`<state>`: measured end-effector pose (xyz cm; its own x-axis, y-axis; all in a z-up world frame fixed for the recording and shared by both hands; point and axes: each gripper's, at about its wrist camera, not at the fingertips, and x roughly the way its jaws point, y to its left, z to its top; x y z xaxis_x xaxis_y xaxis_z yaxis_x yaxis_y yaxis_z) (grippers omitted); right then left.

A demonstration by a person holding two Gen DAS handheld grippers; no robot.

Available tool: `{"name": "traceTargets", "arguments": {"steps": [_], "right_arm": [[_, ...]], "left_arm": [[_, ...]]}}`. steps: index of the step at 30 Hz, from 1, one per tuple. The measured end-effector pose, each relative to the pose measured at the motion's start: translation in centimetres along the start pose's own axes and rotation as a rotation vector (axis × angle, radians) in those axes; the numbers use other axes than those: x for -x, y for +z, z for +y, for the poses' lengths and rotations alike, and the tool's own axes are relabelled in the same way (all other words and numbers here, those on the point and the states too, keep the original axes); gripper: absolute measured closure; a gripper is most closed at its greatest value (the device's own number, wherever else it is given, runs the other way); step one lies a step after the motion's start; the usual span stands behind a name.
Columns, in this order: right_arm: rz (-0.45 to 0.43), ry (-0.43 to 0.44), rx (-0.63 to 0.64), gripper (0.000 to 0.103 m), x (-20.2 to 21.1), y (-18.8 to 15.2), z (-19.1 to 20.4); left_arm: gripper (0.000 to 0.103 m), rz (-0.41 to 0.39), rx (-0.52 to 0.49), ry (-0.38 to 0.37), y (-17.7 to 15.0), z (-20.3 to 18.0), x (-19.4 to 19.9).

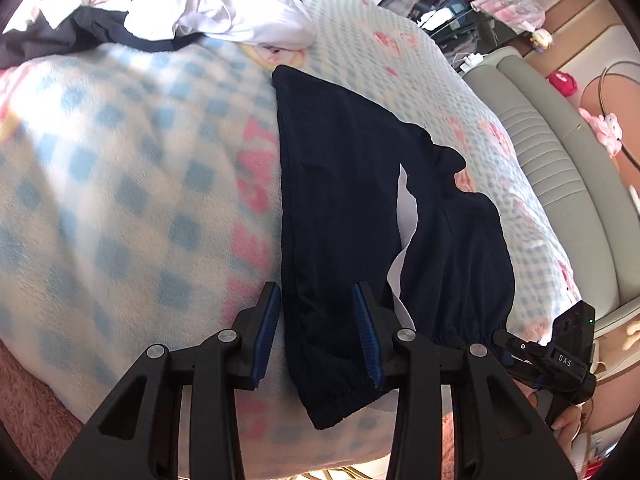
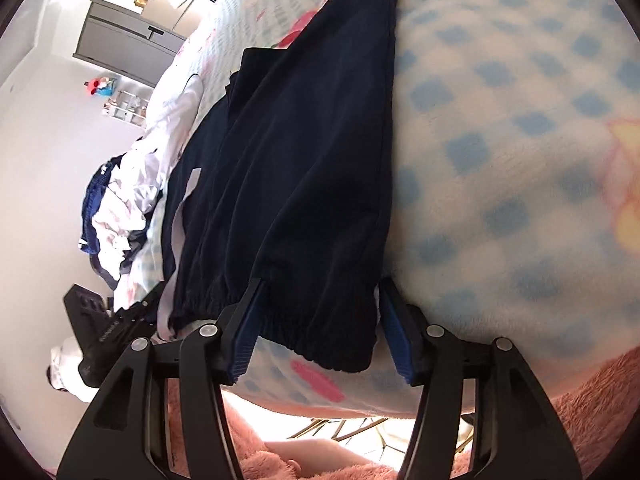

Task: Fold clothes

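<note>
Dark navy trousers (image 1: 344, 200) with a white side stripe (image 1: 406, 216) lie lengthwise on a blue-checked fleece blanket (image 1: 120, 184). My left gripper (image 1: 316, 332) is open, and its blue pads straddle the left elastic cuff at the near edge. At the lower right of the same view, a hand holds my right gripper (image 1: 508, 342) at the other cuff. In the right wrist view the trousers (image 2: 304, 168) run away from me. My right gripper (image 2: 320, 332) is open around the gathered cuff (image 2: 320, 340), and the left gripper (image 2: 148, 296) shows at the left.
A heap of white and dark clothes (image 1: 180, 4) lies at the blanket's far end, also seen as a clothes pile (image 2: 120, 208). A grey padded surface (image 1: 552, 168) runs along the right side. Pink fluffy fabric (image 2: 592, 408) lies below the blanket's near edge. A grey cabinet (image 2: 120, 48) stands by the wall.
</note>
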<state>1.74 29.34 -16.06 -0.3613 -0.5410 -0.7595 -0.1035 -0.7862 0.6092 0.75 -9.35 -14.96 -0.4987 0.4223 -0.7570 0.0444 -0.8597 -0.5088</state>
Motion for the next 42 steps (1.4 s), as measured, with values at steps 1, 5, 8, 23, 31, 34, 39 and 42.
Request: {"name": "traceTargets", "arguments": {"steps": [1,5,8,23,31,34,39,42], "right_arm": [[-0.005,-0.004,0.009,0.045,0.1,0.0,0.2],[-0.052,-0.068,0.024,0.068,0.7,0.1,0.7],[-0.077,-0.105,0.041,0.072,1.1,-0.1,1.2],[-0.126,-0.107,0.047,0.069,4.2,2.0,0.4],[0.020,-0.011,0.010,0.077,-0.2,3.0,-1.7],[0.019,-0.017,0.050,0.086,0.3,3.0,-1.1],[0.035,-0.033,0.055,0.092,-0.3,2.5,-1.6],[-0.015,-0.090,0.091,0.093,0.7,1.9,-0.6]], "left_arm": [[0.062,-0.003,-0.002,0.003,0.0,-0.2,-0.1],[0.061,0.001,0.007,0.003,0.0,-0.7,-0.8],[0.061,-0.011,-0.004,0.026,-0.6,-0.6,0.0],[0.054,-0.012,-0.095,0.041,3.9,-2.5,-0.6],[0.050,0.035,-0.009,-0.044,4.5,-0.6,-2.8],[0.050,0.065,0.025,-0.079,4.2,0.2,-3.8],[0.074,0.025,0.024,-0.027,4.1,0.5,-3.3],[0.088,-0.030,0.004,0.042,4.1,0.4,-2.1]]}}
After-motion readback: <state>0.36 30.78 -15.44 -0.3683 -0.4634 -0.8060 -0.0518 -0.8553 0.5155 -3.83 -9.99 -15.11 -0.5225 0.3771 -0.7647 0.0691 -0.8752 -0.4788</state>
